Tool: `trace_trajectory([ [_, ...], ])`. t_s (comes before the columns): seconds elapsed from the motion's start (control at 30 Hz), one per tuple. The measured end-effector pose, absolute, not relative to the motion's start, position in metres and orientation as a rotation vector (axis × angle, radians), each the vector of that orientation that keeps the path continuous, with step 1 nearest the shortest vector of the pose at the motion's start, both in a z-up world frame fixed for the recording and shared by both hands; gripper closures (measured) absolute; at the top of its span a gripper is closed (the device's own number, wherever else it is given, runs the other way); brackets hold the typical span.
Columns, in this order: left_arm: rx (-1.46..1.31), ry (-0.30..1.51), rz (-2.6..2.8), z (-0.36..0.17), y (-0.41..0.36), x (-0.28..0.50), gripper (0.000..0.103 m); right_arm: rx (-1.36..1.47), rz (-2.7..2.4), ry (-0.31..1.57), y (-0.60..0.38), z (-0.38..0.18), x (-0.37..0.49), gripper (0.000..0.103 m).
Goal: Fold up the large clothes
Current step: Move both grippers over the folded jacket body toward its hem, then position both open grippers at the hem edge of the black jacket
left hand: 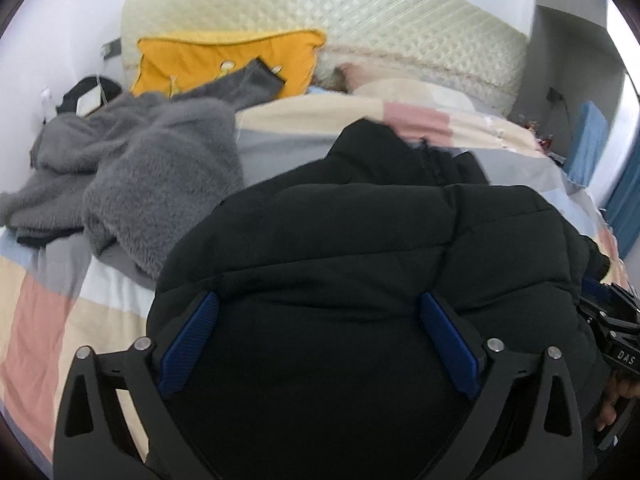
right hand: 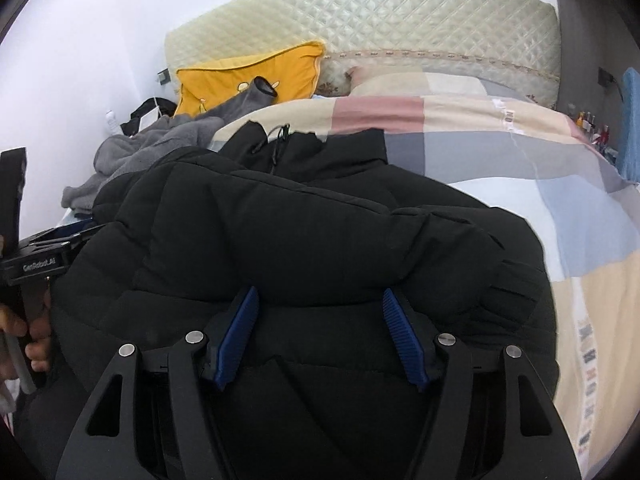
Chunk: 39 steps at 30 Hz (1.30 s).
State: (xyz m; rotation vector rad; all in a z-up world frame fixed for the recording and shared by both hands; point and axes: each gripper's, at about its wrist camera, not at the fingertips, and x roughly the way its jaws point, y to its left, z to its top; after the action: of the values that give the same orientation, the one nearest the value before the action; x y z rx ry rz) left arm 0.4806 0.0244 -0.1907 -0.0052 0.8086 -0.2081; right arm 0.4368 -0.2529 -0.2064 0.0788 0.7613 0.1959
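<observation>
On the patchwork bed cover (right hand: 520, 184), in front of the quilted headboard (right hand: 400, 16): black puffer jacket (right hand: 320, 232), bunched. Left hand-held gripper (left hand: 316, 308) jaws wide, jacket padding bulging between blue pads (left hand: 448, 344); grip unclear. Right hand-held gripper (right hand: 320, 304) likewise, narrower gap; pressing or not, cannot tell. Grey fleece garment (left hand: 140, 168) left of jacket, below the yellow pillow (left hand: 224, 60).
</observation>
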Motion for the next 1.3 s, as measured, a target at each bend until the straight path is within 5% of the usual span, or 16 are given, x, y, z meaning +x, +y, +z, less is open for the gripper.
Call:
trace_trajectory([
  [0.5, -0.043, 0.673, -0.146, -0.113, 0.100, 0.372, 0.002, 0.138, 0.220, 0.741, -0.270, -0.138, 0.351, 0.039],
  [0.83, 0.030, 0.846, -0.080, -0.171, 0.124, 0.338, 0.002, 0.074, 0.126, 0.816, -0.313, -0.159, 0.288, 0.039],
  [1.3, -0.009, 0.917, 0.054, -0.217, 0.139, 0.379, 0.002, 0.004, 0.001, 0.958, -0.345, -0.232, 0.317, 0.039],
])
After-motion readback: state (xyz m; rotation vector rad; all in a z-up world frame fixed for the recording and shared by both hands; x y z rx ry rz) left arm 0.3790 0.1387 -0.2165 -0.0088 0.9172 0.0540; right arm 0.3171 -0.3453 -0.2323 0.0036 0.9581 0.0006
